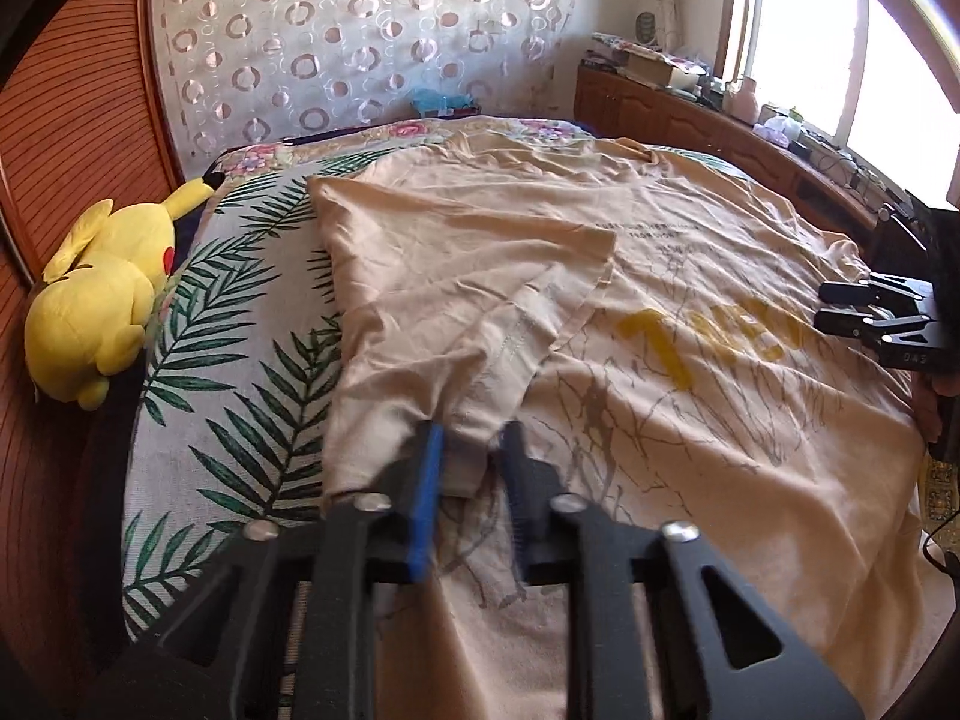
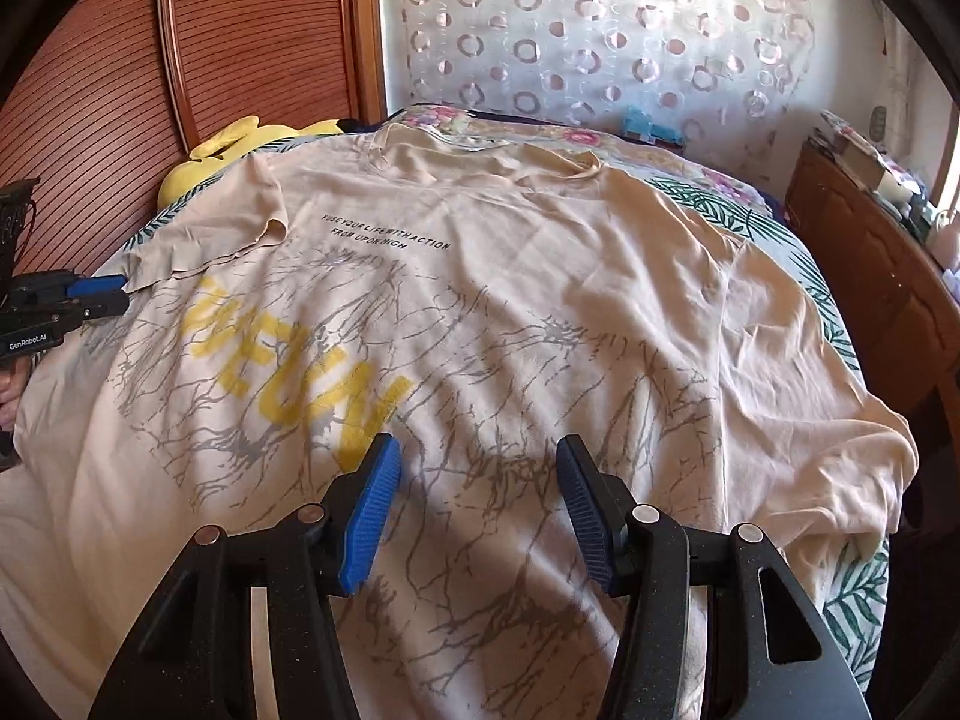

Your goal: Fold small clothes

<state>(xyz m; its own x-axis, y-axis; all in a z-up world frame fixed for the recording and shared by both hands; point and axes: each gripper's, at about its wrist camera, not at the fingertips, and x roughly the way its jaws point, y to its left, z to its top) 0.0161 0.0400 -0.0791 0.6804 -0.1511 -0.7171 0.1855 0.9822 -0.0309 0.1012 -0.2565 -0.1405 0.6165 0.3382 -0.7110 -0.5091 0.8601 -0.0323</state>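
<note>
T-shirt (image 2: 480, 300) (sleeve (image 1: 474, 420) pinched) in left hand-held gripper (image 1: 471, 450)

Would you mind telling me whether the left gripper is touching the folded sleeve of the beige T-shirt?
Touching. In the left wrist view, the left gripper has its blue-padded fingers closed on the sleeve hem of the T-shirt, with cloth bunched between them.

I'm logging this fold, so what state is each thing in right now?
T-shirt: print side up on the bed, left side folded over, right side flat.
Left sleeve: pinched at its edge and lying on the print.
Left gripper: shut on the sleeve.
Right gripper: open, holding nothing, above the shirt.
Plush: lying beside the shirt.
</note>
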